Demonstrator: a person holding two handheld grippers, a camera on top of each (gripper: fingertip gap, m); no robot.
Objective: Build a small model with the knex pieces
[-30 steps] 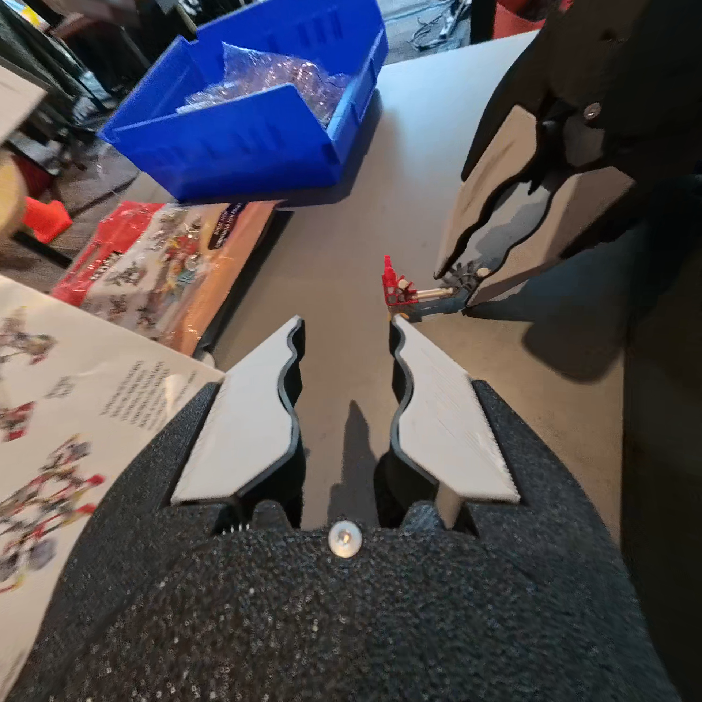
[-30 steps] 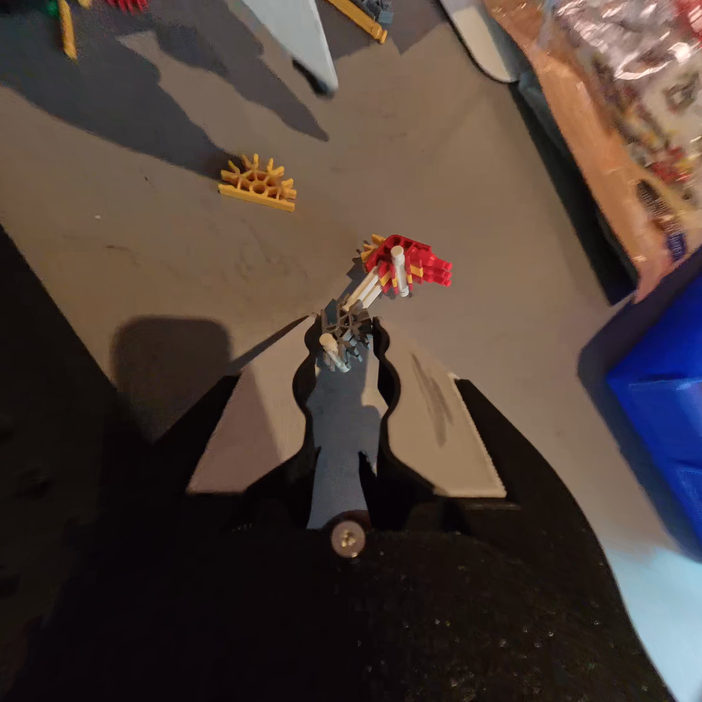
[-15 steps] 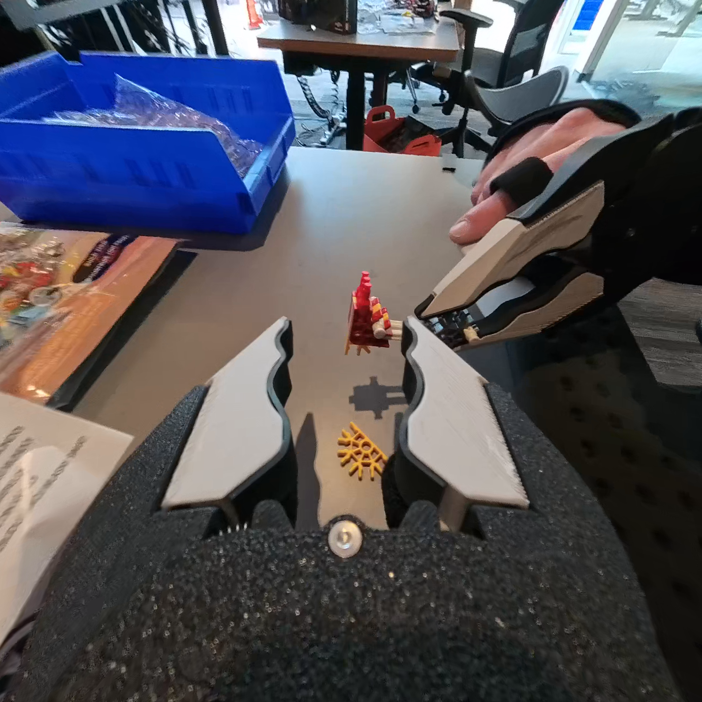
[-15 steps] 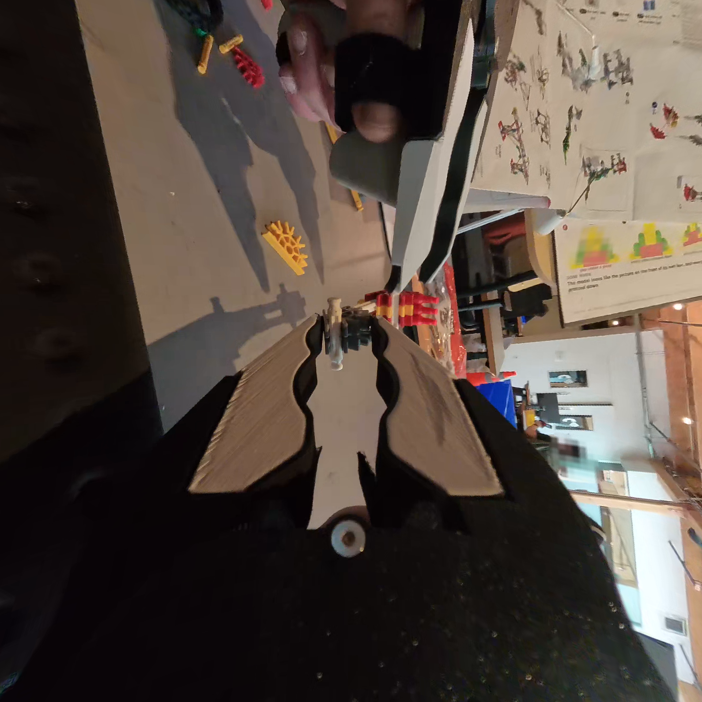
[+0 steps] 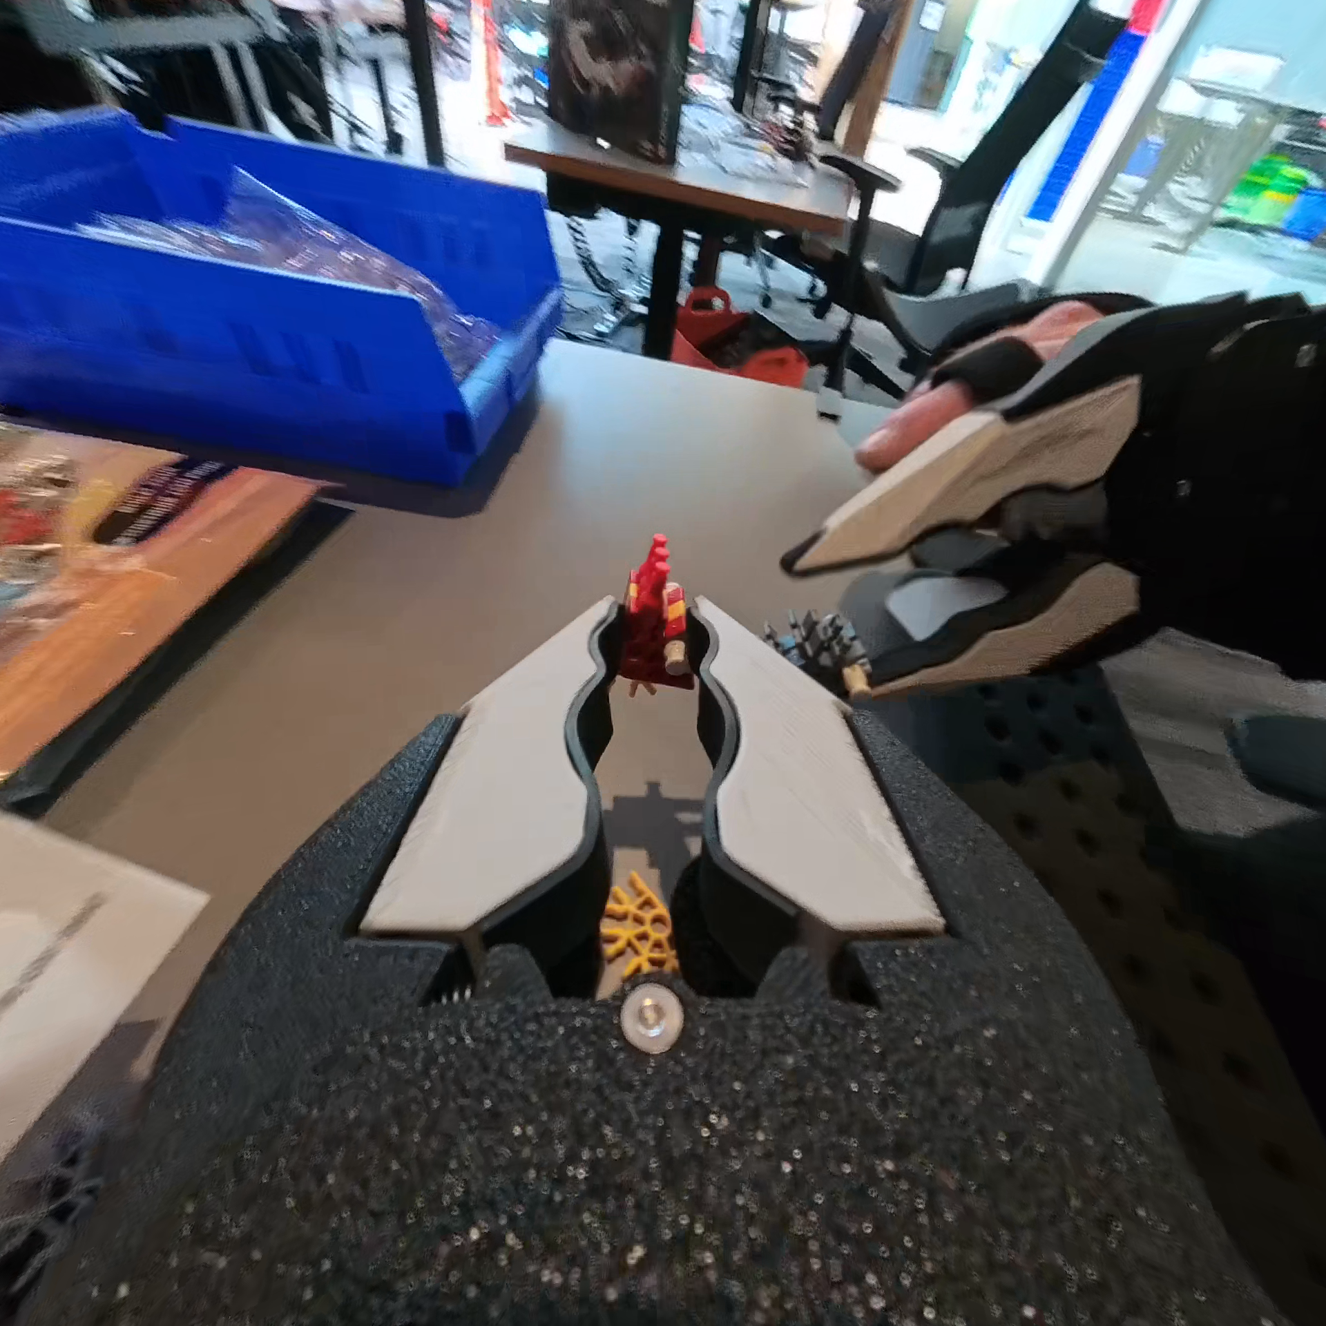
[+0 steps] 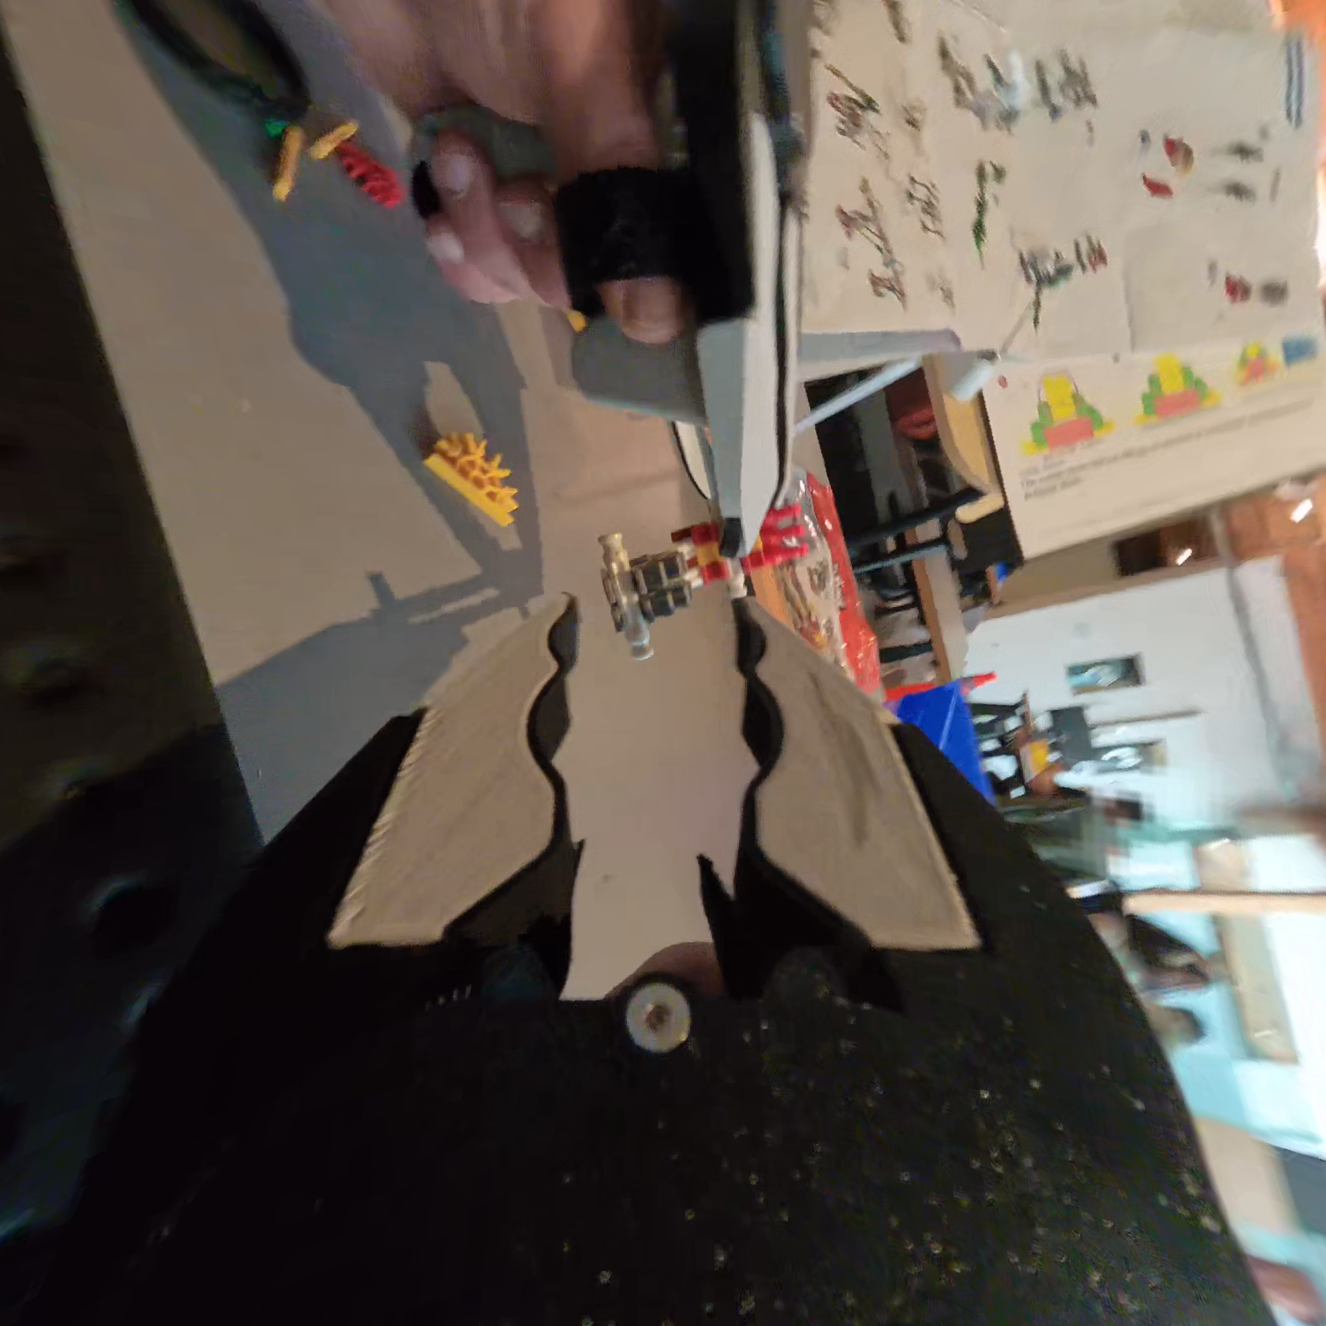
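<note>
A small toy build of red-and-yellow (image 5: 649,631) and dark grey (image 5: 818,642) connectors on white rods hangs above the grey table (image 5: 402,646). My left gripper (image 5: 654,617) is shut on its red end, both pads pressing it. In the right wrist view the left finger (image 6: 739,430) pinches the red part (image 6: 778,538), and the grey end (image 6: 646,574) sticks out free. My right gripper (image 6: 656,606) is open, its fingertips apart on either side of the grey end without pressing it. It shows in the left wrist view (image 5: 825,628) too, with jaws spread.
A yellow fan-shaped connector (image 5: 638,925) lies on the table below the left gripper, also in the right wrist view (image 6: 473,470). A blue bin (image 5: 251,359), a toy bag (image 5: 107,516) and paper sheets (image 6: 1004,179) sit to the left. Loose pieces (image 6: 337,151) lie farther off. Some 4 centimeters of space lies between my two pairs of fingers. My right gripper's tips are some 9 centimeters from the yellow fan-shaped connector (image 5: 638,925). Seen from the right wrist view (image 6: 488,476) as well.
My left gripper closed on the red end of the build. My right gripper, which held the grey end, opened and let go, so the build passed from right to left.
</note>
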